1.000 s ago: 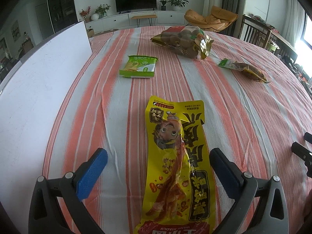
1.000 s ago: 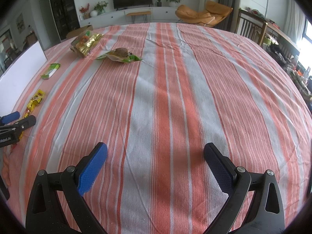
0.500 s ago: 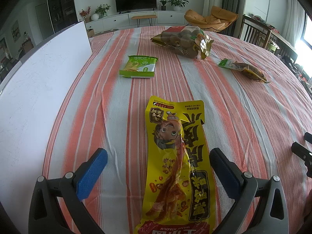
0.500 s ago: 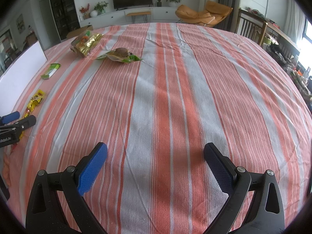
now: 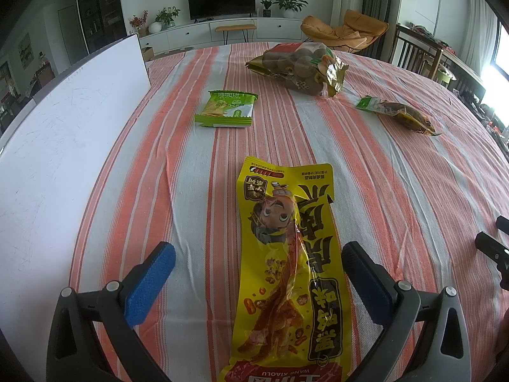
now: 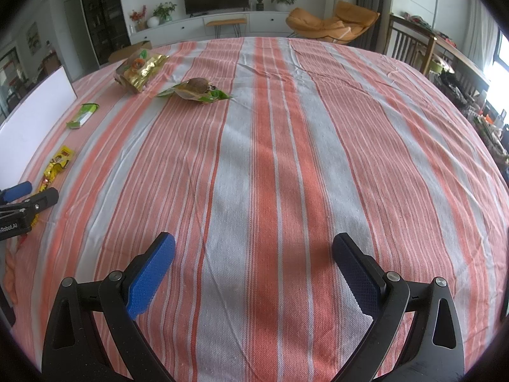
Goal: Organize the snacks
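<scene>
The left gripper (image 5: 257, 273) hangs low over the striped tablecloth (image 5: 397, 191), and its two blue pads (image 5: 149, 283) are wide apart, holding nothing. A long yellow snack packet (image 5: 286, 270) lies flat on the cloth right between the pads, but neither pad touches it. Farther ahead of this gripper, a bit to the left, sits a small green snack pack (image 5: 227, 109). Past that, ahead and to the right, is a big gold bag of round brown snacks (image 5: 299, 68). Well off to the right lies a thin packet with a green end (image 5: 397, 114). A white board (image 5: 54, 146) runs along the left side. The right gripper (image 6: 254, 273) is also spread wide, with only bare cloth between its pads. All the snacks are far ahead of it and to its left.
</scene>
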`<state>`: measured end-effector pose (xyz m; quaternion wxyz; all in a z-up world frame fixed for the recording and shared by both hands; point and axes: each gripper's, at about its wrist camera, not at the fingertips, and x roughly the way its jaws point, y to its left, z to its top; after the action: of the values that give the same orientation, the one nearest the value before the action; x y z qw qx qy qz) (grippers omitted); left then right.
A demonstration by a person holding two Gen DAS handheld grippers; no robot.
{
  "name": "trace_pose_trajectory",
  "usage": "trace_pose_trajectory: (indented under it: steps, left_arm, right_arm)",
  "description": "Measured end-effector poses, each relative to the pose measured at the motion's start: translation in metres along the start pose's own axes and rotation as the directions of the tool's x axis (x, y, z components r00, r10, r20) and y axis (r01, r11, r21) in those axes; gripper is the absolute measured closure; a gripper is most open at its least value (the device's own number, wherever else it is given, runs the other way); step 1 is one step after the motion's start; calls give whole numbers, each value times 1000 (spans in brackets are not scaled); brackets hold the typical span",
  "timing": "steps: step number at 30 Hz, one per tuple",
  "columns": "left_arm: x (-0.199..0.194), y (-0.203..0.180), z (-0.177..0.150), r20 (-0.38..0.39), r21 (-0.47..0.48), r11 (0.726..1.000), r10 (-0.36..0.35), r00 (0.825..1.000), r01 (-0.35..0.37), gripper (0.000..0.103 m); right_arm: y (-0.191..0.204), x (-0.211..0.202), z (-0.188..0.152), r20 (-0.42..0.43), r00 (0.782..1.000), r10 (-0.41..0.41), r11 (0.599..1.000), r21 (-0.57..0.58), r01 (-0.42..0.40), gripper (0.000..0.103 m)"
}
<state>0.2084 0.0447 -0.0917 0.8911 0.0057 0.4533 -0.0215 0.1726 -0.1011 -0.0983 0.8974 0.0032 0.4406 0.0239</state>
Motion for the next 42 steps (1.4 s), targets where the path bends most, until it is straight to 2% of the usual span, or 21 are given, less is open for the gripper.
trace_pose_trajectory:
  steps: [34,37,40,42]
  left_arm:
    - [0,0,0,0,0,1000,0,1000,0,0]
    - [0,0,0,0,0,1000,0,1000,0,0]
    - [0,0,0,0,0,1000,0,1000,0,0]
    - [0,0,0,1,0,1000,0,1000,0,0]
  right_arm:
    - [-1,1,-2,-8,1000,10,1000,-4,-10,0]
    - [-5,-3,-2,15,1000,10,1000,20,-10,1]
    - [-12,-10,24,91,993,68,997,17,-70,1]
    - [-8,-3,61,85,992,88,995,-44,-85,1]
